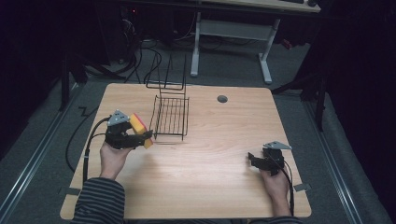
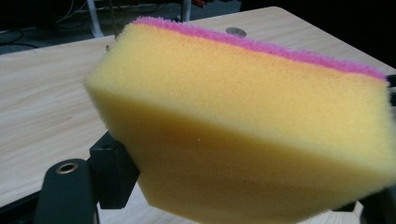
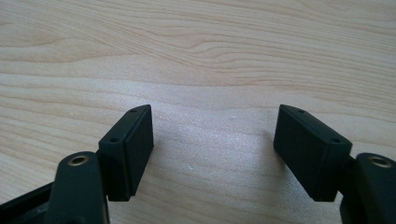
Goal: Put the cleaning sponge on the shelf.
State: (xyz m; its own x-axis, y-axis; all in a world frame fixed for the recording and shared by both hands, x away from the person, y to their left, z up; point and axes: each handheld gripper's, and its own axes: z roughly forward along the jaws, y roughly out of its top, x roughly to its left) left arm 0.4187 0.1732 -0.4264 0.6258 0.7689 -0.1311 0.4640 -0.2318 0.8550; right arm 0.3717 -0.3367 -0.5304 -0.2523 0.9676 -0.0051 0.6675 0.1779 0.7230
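Observation:
A yellow sponge (image 1: pixel 139 129) with a pink scouring face is held in my left gripper (image 1: pixel 135 135) at the table's left side, just left of a black wire rack (image 1: pixel 171 116). In the left gripper view the sponge (image 2: pixel 252 126) is tilted and spans both jaws, with its pink layer on the far top edge. My right gripper (image 1: pixel 256 162) rests low over the table near the right front, and in the right gripper view its jaws stand wide apart with only bare wood between the pads (image 3: pixel 133 149).
The wooden table (image 1: pixel 219 154) has a round grey cable hole (image 1: pixel 222 99) near its far edge. Behind the rack stands a taller wire frame (image 1: pixel 167 74). A white-legged desk (image 1: pixel 233 32) and cables sit on the floor beyond.

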